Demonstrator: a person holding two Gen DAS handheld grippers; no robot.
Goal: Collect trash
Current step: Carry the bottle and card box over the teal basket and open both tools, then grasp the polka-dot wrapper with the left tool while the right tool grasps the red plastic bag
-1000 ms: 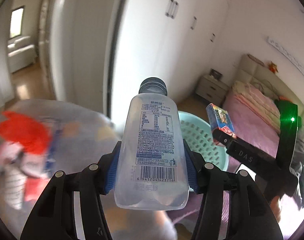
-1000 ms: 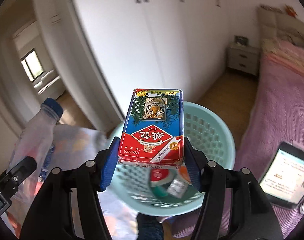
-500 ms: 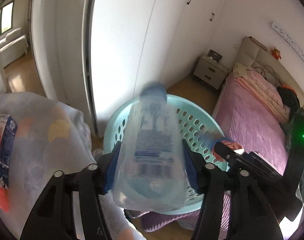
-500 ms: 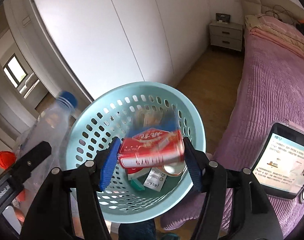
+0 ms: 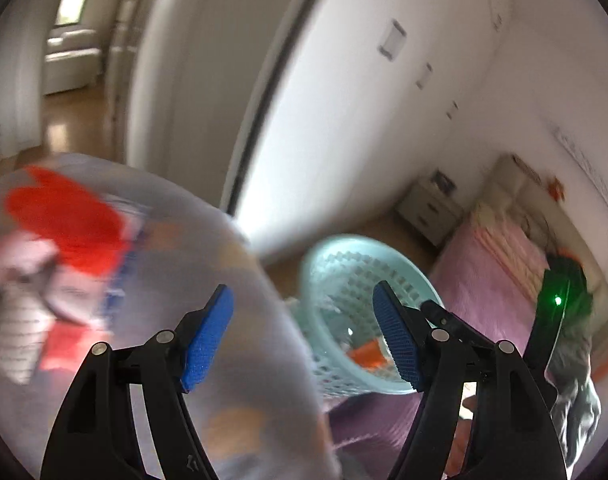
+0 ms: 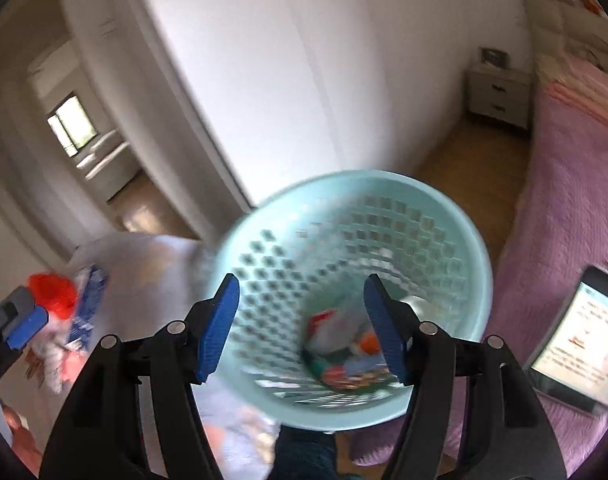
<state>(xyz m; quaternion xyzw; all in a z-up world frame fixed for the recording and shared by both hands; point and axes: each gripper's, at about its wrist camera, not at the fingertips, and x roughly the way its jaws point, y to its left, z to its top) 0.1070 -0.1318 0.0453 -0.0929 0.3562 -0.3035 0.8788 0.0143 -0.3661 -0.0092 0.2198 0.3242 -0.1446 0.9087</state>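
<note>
A light teal perforated basket sits below my right gripper, which is open and empty above it. Blurred trash lies in the basket's bottom: the red and blue card box and a pale clear bottle. In the left wrist view the basket is right of centre. My left gripper is open and empty, over the edge of a round table with a pale cloth. Red and white trash lies blurred on that table at the left.
A bed with a pink cover is at the right, with a tablet lying on it. White wardrobe doors stand behind the basket. A nightstand is at the far wall. A doorway opens at the left.
Both grippers have opened. The bottle left my left gripper and the card box left my right gripper; both now lie in the basket. The left gripper has swung left toward the table.
</note>
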